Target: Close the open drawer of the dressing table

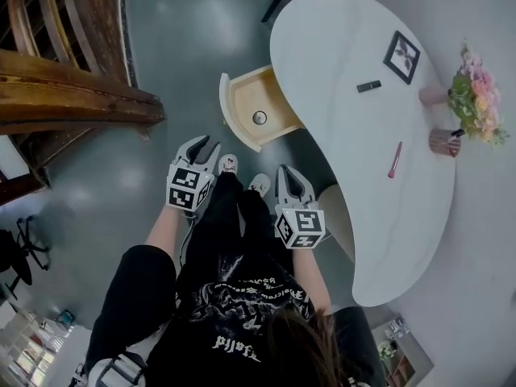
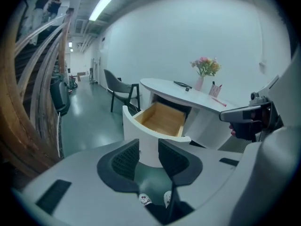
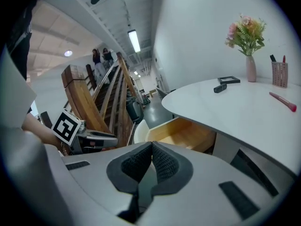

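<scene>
The white dressing table (image 1: 339,47) has a curved top, and its wooden-lined drawer (image 1: 256,107) stands pulled out toward me with a small round thing (image 1: 260,118) inside. My left gripper (image 1: 206,148) hovers just short of the drawer's white front, jaws open and empty. In the left gripper view the drawer front (image 2: 150,140) lies straight ahead beyond the left gripper (image 2: 148,158). My right gripper (image 1: 292,184) is lower right of the drawer, near the table's edge, jaws shut on nothing. The right gripper view shows the right gripper (image 3: 151,160) with its pads together and the drawer (image 3: 183,133) ahead.
A wooden staircase (image 1: 72,71) rises at the left. On the tabletop lie a framed picture (image 1: 401,56), a black stick (image 1: 369,85), a pink pen (image 1: 395,160), a pen cup (image 1: 445,142) and a vase of flowers (image 1: 476,95). A dark chair (image 2: 120,88) stands beyond the table.
</scene>
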Motion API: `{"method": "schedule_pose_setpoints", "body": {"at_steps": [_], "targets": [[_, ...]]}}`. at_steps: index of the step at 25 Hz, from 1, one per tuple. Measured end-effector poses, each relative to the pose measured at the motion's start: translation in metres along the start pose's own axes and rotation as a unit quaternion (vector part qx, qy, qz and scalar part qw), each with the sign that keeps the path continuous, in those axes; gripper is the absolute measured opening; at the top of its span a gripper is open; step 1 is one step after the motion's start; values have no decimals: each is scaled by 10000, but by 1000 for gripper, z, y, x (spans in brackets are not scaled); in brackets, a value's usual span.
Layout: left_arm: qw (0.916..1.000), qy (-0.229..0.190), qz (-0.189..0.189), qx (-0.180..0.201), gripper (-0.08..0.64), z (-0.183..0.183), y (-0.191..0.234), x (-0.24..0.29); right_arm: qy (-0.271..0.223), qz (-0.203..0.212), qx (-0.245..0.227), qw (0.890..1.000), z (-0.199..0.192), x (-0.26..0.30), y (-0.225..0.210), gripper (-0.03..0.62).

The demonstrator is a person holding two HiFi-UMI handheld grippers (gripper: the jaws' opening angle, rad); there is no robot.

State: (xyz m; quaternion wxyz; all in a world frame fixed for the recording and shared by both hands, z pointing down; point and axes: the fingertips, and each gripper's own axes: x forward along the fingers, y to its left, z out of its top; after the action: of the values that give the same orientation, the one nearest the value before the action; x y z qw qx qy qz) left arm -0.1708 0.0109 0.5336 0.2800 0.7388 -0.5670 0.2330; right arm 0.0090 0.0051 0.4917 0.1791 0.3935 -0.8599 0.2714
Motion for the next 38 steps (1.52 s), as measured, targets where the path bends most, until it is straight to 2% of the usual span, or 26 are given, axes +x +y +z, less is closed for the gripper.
{"method": "schedule_pose_setpoints", "body": {"at_steps": [4, 8, 10, 13, 20, 28, 32, 38], "targets": [[9989, 364, -135, 279, 146, -14, 17, 20, 233, -56, 19, 9997, -10, 16, 3, 26], [9937, 744, -317, 773, 173, -33, 28, 43, 396, -182, 122, 9990, -22, 26, 3, 26], [9915, 902, -466, 813, 186, -44, 31, 54, 427, -293, 231, 9984, -27, 29, 2, 26], [9902, 1091, -605, 627, 186, -48, 38, 70, 409, -430, 442, 9973, -33, 34, 1, 26], [9853, 1325, -744, 786, 186, -62, 45, 112, 400, -763, 846, 9927, -45, 40, -5, 26], [9670, 1731, -895, 1644, 186, -73, 43, 139, 346, -980, 937, 9902, -44, 36, -10, 26], [9647, 1786, -846, 1743, 147, -74, 45, 148, 377, -1062, 1000, 9886, -48, 34, -13, 26], [9572, 1945, -932, 1929, 144, -78, 43, 157, 437, -1074, 1028, 9879, -54, 37, -13, 26]]}}
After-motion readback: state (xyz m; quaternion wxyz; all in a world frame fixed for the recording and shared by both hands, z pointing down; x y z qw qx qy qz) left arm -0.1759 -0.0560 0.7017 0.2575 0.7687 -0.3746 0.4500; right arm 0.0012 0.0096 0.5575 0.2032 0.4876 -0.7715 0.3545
